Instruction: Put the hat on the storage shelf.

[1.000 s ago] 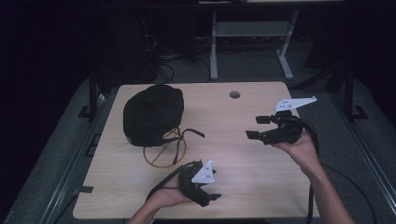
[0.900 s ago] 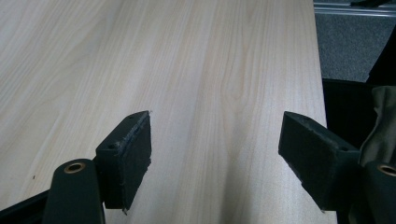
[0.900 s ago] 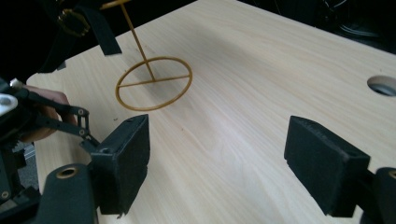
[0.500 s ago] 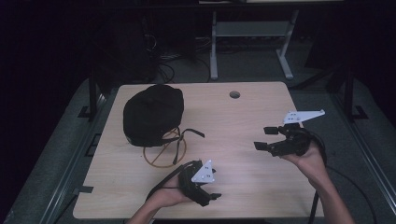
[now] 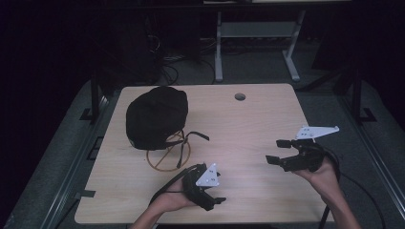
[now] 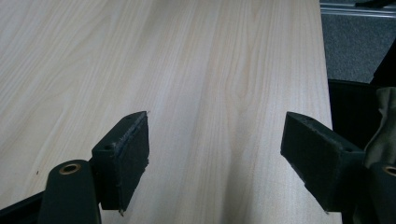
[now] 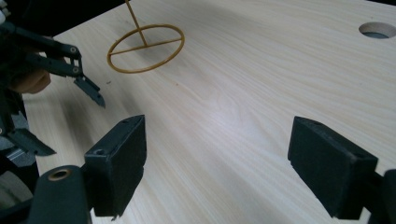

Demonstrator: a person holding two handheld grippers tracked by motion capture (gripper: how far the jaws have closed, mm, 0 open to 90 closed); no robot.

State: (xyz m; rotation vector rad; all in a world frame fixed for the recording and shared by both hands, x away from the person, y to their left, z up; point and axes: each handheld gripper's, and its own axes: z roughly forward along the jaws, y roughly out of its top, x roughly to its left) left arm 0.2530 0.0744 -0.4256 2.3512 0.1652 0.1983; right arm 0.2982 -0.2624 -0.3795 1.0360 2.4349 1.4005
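- A black cap [image 5: 155, 117] sits on a little yellow wire stand [image 5: 168, 152] at the far left of the wooden surface [image 5: 258, 119]. The cap leans over the stand, and a black strap [image 5: 197, 135] sticks out from under it.
- The left gripper [image 5: 216, 196] rests low near the front edge of the surface. Its jaws are wide apart and hold nothing.
- The right gripper [image 5: 278, 151] hovers over the right side of the surface, well apart from the cap. Its jaws are wide apart too, and they hold nothing.
- In the right gripper view, the ring of the stand [image 7: 145, 48] lies ahead and the left gripper [image 7: 70, 81] shows at the side.
- I think the job is to take hold of the cap, so both grippers have to go toward it first.
- To do it well, come in slowly from the side with the jaws open wide.
- Pinch the soft edge of the cap, not the thin wire.
- The stand looks light, so a bump could tip it. One gripper could steady it while the other lifts the cap straight up.
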